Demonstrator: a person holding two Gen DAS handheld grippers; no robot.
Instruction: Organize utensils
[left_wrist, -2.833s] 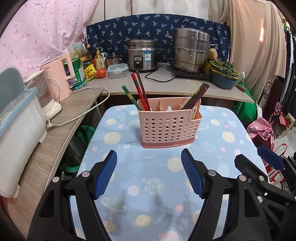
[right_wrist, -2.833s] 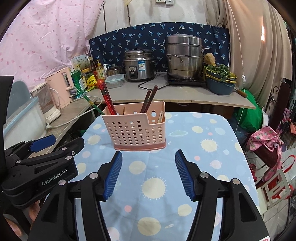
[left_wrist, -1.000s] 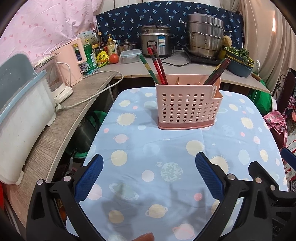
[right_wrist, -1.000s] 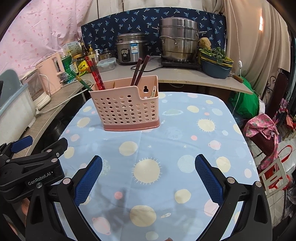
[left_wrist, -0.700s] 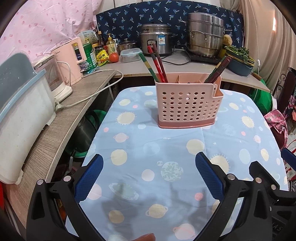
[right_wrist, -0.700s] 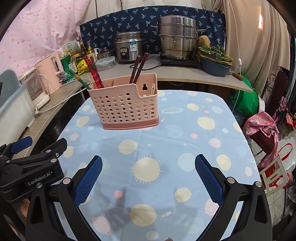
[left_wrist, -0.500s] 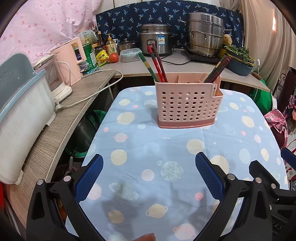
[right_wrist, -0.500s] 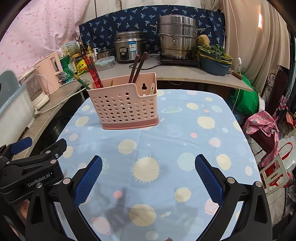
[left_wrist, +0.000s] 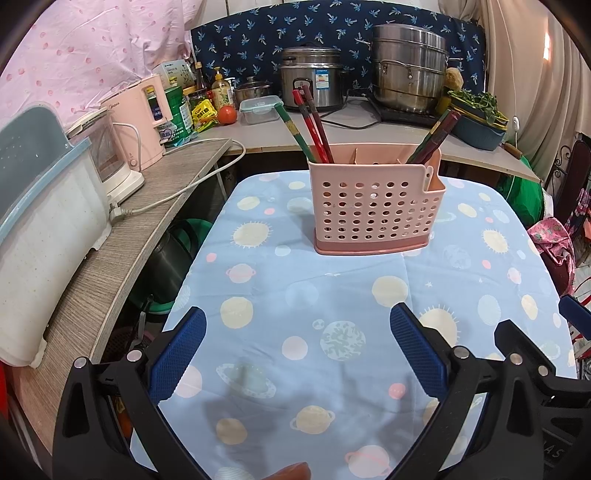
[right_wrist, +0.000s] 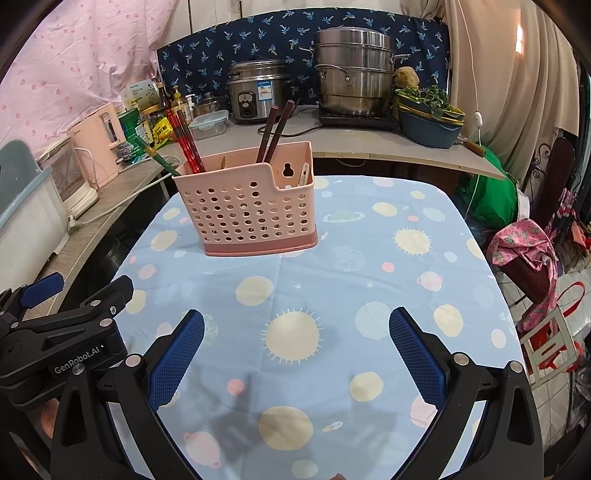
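- Left tongs (left_wrist: 297, 341): spread wide, empty, hovering over the bench (left_wrist: 332, 314), well short of the caddy.
- Caddy (left_wrist: 373, 206): upright mid-bench, chopsticks (left_wrist: 314, 125) leaning in both end compartments.
- Right tongs (right_wrist: 297, 341): spread wide, empty.
- Risk: a reach snagging the leaning sticks could tip the light caddy.

In the right wrist view, white lettering reading "GenRobot.AI" runs along the black body of the left gripper (right_wrist: 70, 328), which sits low to the left of the right gripper (right_wrist: 295, 350). Farther ahead on the worktop (right_wrist: 369, 147), the rice cooker (right_wrist: 258, 92) carries a blue-and-white sticker, and a white carton (right_wrist: 138, 92) shows green print; neither can be read.
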